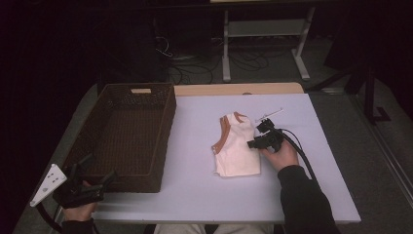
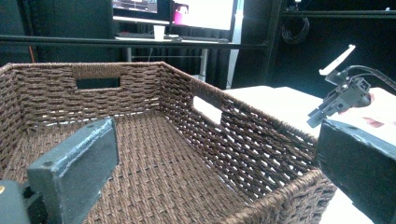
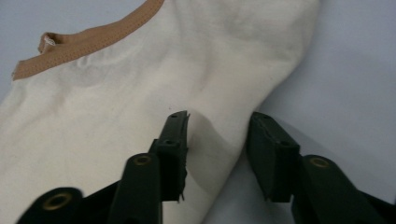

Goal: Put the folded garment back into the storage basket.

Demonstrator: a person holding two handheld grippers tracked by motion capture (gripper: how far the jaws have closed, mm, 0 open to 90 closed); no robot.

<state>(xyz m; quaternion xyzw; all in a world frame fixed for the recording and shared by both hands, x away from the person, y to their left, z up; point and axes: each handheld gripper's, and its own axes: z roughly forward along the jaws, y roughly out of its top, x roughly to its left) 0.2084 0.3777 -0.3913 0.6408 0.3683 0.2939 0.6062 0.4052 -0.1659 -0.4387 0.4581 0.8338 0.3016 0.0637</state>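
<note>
My right hand-held gripper [image 3: 217,154] sits low in the centre of its own view, jaws apart and straddling the folded edge of the white shirt [image 3: 140,93], one jaw on the cloth and the other on the bare table [image 3: 345,70]. To do this well, I judge I should press down lightly and close on all the layers of that fold, so the shirt lifts whole. The shirt [image 1: 237,145] lies mid-frame in the high view, the basket [image 1: 124,134] well apart at left. My left hand-held gripper [image 1: 86,183] hovers at lower left, jaws apart, empty.
</note>
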